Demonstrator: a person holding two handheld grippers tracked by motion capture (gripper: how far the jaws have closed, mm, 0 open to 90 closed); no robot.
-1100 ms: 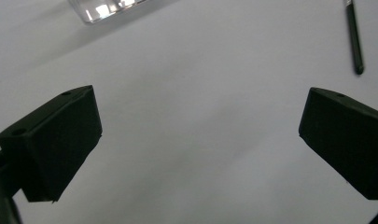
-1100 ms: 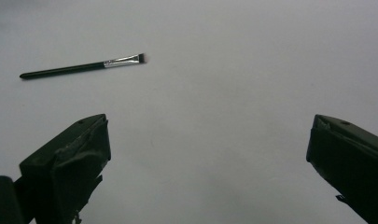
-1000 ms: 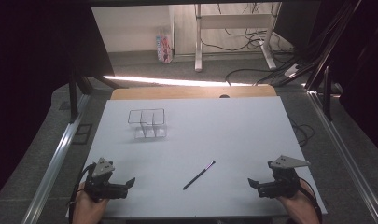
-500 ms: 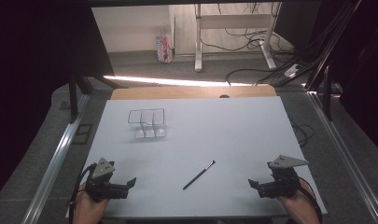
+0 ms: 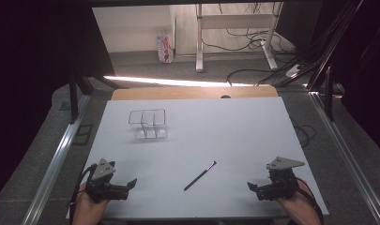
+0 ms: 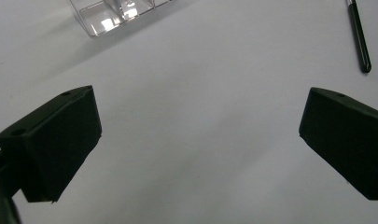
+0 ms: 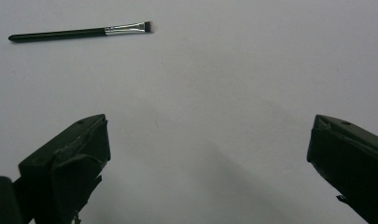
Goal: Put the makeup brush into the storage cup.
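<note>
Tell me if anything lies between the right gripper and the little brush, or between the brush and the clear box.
Nothing visible does. The brush lies alone on the white table, bare surface between it and the right gripper, whose jaws are open. The way to the clear organizer box is bare too.

On the table (image 5: 234, 122) before me the brush (image 5: 200, 176) lies between my left gripper (image 5: 126, 184) and my right gripper (image 5: 253, 187), both near the front edge, with the organizer (image 5: 148, 123) standing farther back, behind and to the left of the brush.
</note>
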